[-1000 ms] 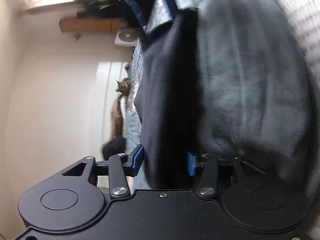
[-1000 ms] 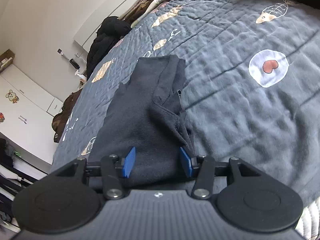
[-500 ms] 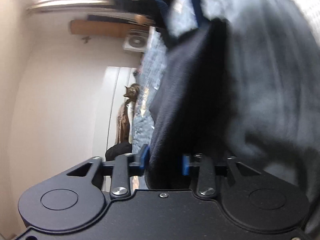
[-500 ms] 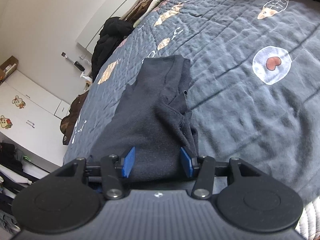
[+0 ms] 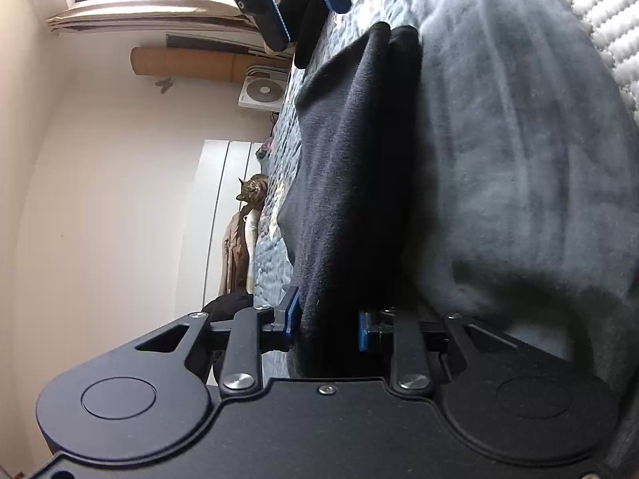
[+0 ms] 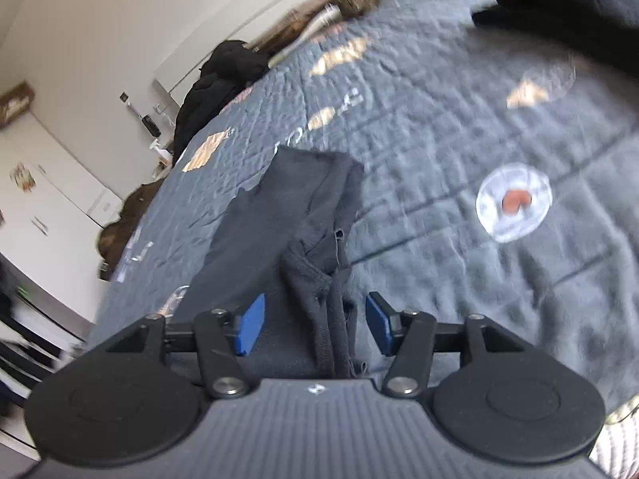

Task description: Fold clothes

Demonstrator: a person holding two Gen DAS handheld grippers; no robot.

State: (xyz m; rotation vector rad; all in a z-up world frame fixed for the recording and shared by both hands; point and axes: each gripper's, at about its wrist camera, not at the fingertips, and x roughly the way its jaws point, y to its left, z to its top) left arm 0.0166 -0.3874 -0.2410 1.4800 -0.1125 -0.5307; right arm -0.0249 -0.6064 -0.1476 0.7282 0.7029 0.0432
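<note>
Left wrist view first: the picture is rolled on its side, so my left tongs (image 5: 325,321) have the bed (image 5: 519,159) running up the right half of the frame. Their jaws are closing, and the blue pads press on the near end of the dark garment (image 5: 351,183), so I read this as a grip on it. The garment's long axis runs straight away from the tongs toward the right tongs (image 5: 303,4), which are cut off by the top edge. It looks like soft, napped fleece, doubled into a long band; its near end is hidden behind my tool's black body. A tabby cat (image 5: 252,191) sits far off at the bed's edge, small but clear. Right wrist view: blurred throughout. My right tongs (image 6: 315,323) are opening, and the blue pads stand clear on both sides of a bunched, seamed fold of the dark garment (image 6: 291,215) lying between them, untouched. The cloth lies on the quilted grey bed (image 6: 479,279), long axis leading away and slightly left. A dark heap (image 6: 217,80) sits at the far edge; I cannot make out what it is.
</note>
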